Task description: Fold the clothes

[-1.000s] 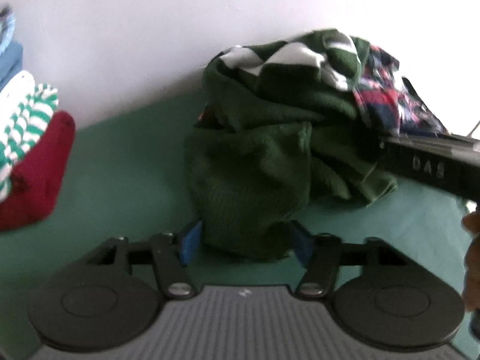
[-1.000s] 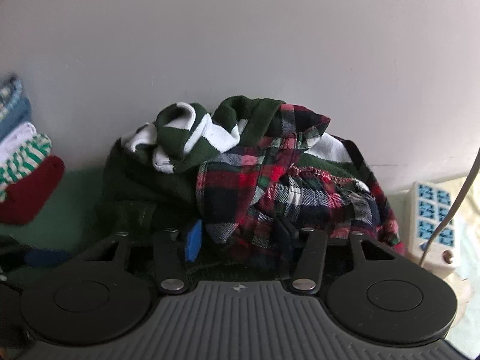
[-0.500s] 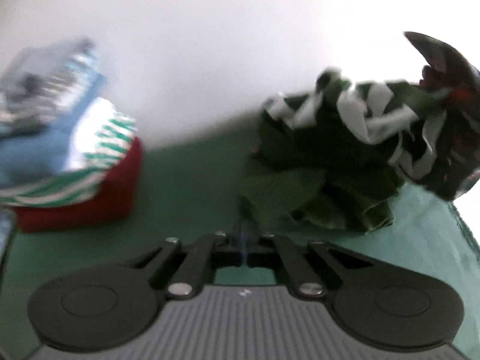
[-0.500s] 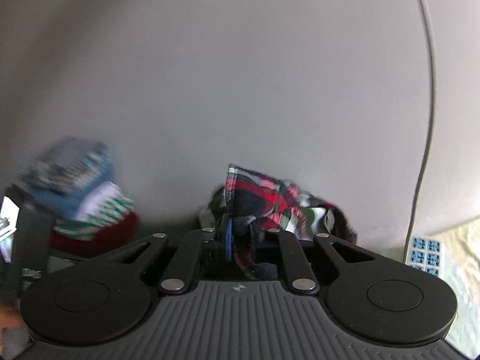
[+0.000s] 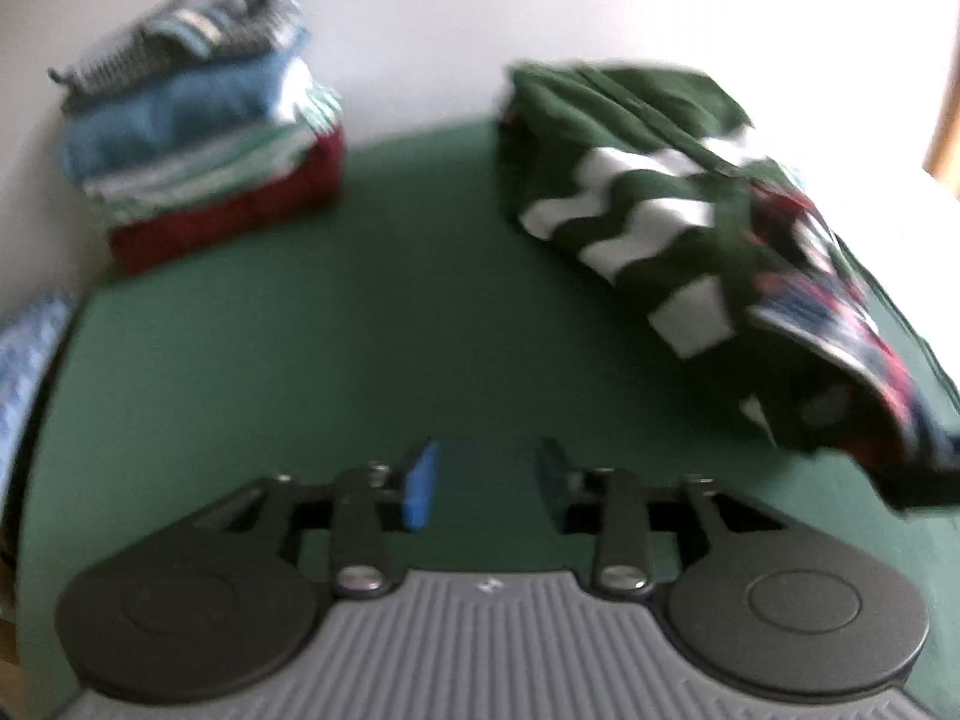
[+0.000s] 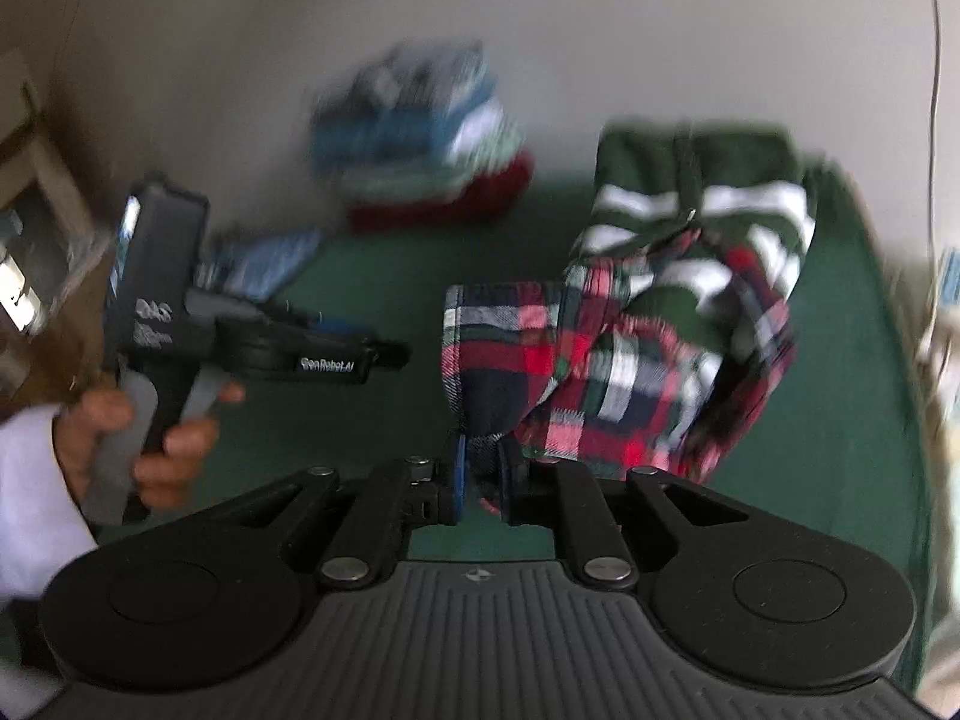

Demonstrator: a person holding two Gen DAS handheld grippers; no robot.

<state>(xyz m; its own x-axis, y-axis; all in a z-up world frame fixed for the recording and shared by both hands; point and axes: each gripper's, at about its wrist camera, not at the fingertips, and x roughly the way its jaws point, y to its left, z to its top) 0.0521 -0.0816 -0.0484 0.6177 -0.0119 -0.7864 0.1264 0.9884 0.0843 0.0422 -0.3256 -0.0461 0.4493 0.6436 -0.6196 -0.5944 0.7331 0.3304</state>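
Note:
A red, navy and white plaid shirt [image 6: 606,360] hangs from my right gripper [image 6: 480,474], which is shut on its lower hem and holds it above the green mat [image 6: 372,276]. Behind it lies a dark green garment with white stripes [image 6: 708,192]. In the left wrist view the same striped garment [image 5: 630,192] and the plaid shirt [image 5: 840,324] trail off to the right. My left gripper [image 5: 486,480] hovers over the bare mat [image 5: 300,360]; its jaws are opening with nothing between them. The right wrist view shows the left gripper's body [image 6: 264,342] in a hand.
A stack of folded clothes [image 5: 198,132], red at the bottom and blue and grey on top, stands at the back left against the white wall; the same stack of folded clothes [image 6: 426,138] shows in the right wrist view. A blue patterned cloth [image 5: 24,354] lies at the mat's left edge. A cable [image 6: 933,30] hangs at the right.
Both grippers pulled back from the heap. The right one shut on the plaid shirt and dragged it out and up. The left one shut empty, then opened again over bare mat.

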